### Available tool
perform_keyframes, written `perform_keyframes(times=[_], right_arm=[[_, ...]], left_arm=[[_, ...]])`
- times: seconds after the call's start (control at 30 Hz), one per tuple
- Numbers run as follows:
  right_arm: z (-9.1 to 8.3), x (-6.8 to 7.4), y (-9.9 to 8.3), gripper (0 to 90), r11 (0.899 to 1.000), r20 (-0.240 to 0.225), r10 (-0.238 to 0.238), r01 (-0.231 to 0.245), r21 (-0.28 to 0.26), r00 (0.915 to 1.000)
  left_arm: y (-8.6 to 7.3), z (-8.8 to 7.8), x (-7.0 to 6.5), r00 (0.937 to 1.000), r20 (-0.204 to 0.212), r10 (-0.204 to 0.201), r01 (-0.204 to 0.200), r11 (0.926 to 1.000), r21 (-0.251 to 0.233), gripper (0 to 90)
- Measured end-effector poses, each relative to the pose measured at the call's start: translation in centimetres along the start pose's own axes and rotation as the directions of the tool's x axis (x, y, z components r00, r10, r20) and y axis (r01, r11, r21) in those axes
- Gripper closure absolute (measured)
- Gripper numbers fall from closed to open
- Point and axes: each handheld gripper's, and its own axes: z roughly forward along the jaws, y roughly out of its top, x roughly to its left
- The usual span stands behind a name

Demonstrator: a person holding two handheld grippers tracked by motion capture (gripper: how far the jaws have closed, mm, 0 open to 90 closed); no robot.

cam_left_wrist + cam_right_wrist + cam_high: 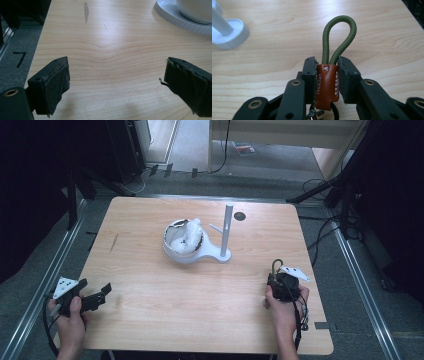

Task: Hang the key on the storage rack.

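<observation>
The right gripper [327, 72] has its jaws pinched on the brown leather tab of a key strap [326, 85], green cord loop [339, 37] poking forward near the table's right edge; it could twist free, while the left gripper [117, 82] idles wide open.

In the high view the light falls on the table [150, 285] from above, and the wood is evenly bright while the left and right edges of the frame sink into near black. The picture is soft and slightly grainy. In the left gripper view a pale glare spreads over the wood in the upper middle, and soft shadows lie at the bottom. In the right gripper view the cord loop [339, 37] is sharp; the white stand [227, 33] at upper left is blurred.
</observation>
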Motion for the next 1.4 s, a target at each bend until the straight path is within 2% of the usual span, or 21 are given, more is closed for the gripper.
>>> perform_keyframes(times=[0.1,0.23,0.3,0.4,0.5,0.77,0.93,1.13,1.23,1.33,1.4], right_arm=[[-0.5,0.4,0.1,70.0,0.999,-0.002,-0.011,0.011,-0.035,0.9999],[-1.4,1.0,0.4,69.9,0.995,-0.029,-0.039,0.036,-0.092,0.9988],[-1.8,1.2,0.6,69.9,0.993,-0.063,-0.037,0.029,-0.114,0.9973],[-2.6,1.8,0.8,69.8,0.986,-0.074,-0.058,0.046,-0.158,0.9956],[-3.3,2.3,1.1,69.8,0.981,-0.107,-0.068,0.047,-0.191,0.9920],[-5.0,3.8,1.7,69.8,0.951,-0.141,-0.118,0.071,-0.300,0.9829],[-5.5,4.5,1.7,69.7,0.930,-0.175,-0.159,0.087,-0.358,0.9718],[-5.7,5.2,1.7,69.7,0.907,-0.196,-0.200,0.106,-0.408,0.9600],[-5.9,5.7,1.7,69.6,0.894,-0.191,-0.225,0.125,-0.430,0.9554],[-6.0,6.1,1.8,69.6,0.886,-0.198,-0.243,0.134,-0.443,0.9497],[-6.0,6.3,1.8,69.5,0.874,-0.192,-0.264,0.150,-0.462,0.9452]], left_arm=[[0.0,0.0,0.0,1.0000,-0.001,0.000,0.000,1.0000,0.000,7.0],[0.0,0.0,0.0,1.0000,-0.001,0.000,0.000,1.0000,0.000,7.0],[0.0,0.0,0.0,1.0000,-0.001,0.001,-0.001,1.0000,0.000,7.0],[0.0,0.0,0.0,1.0000,-0.001,0.002,-0.002,1.0000,0.000,7.0],[0.0,0.0,0.0,1.0000,-0.001,0.002,-0.002,1.0000,0.001,7.0],[0.0,0.0,0.0,1.0000,-0.001,0.002,-0.002,1.0000,0.000,7.0],[0.0,0.0,-0.1,1.0000,-0.001,0.002,-0.002,1.0000,-0.002,7.0],[0.0,0.0,-0.1,1.0000,-0.001,0.002,-0.002,1.0000,-0.002,7.0],[0.0,0.0,-0.1,1.0000,-0.001,0.002,-0.002,1.0000,-0.001,7.0],[0.0,0.0,-0.1,1.0000,-0.001,0.002,-0.002,1.0000,-0.003,7.0],[0.0,0.0,-0.1,1.0000,-0.001,0.003,-0.003,1.0000,-0.002,7.0]])
